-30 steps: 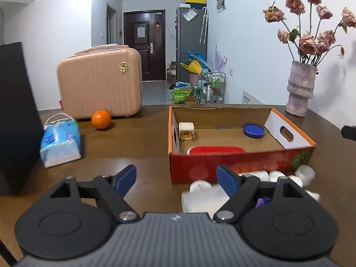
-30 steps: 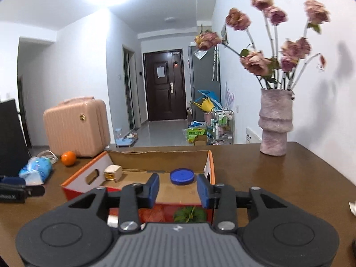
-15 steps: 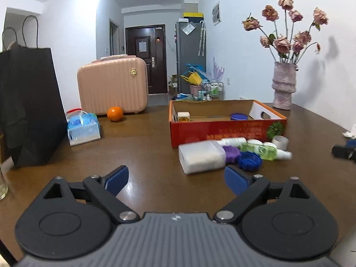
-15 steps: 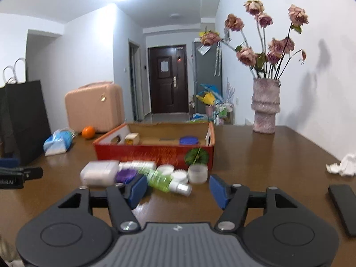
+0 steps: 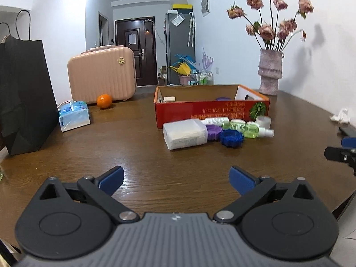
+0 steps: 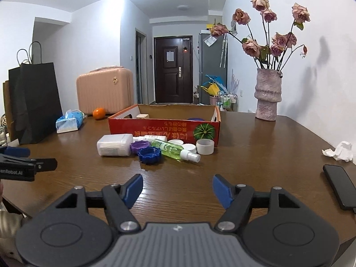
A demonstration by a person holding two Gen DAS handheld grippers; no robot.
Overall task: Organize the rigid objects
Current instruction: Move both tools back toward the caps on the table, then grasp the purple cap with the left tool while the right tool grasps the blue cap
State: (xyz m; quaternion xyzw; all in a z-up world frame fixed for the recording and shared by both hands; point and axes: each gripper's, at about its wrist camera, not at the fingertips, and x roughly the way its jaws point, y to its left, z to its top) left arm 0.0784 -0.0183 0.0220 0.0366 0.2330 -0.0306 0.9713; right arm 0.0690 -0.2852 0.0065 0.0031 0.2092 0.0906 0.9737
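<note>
A red cardboard box (image 5: 211, 111) (image 6: 164, 129) stands mid-table with a small cream item (image 5: 169, 99) and a blue lid (image 6: 195, 119) inside. In front of it lie a white plastic case (image 5: 185, 134) (image 6: 114, 144), a purple cap (image 5: 214, 132), a blue cap (image 5: 231, 138) (image 6: 149, 155), a green spray bottle (image 6: 175, 150) and white jars (image 6: 205, 146). My left gripper (image 5: 175, 180) is open and empty, well short of the pile. My right gripper (image 6: 176, 188) is open and empty, also short of it.
A black paper bag (image 5: 24, 93), a tissue pack (image 5: 74, 115), an orange (image 5: 104, 101) and a pink suitcase (image 5: 102, 74) stand at the left. A vase of dried roses (image 6: 268, 95) is far right. A crumpled tissue (image 6: 339, 151) and black phone (image 6: 339, 185) lie right.
Both grippers have pulled back from the box towards the near table edge. The right gripper's jaws have opened wider. The pile in front of the box now shows in full.
</note>
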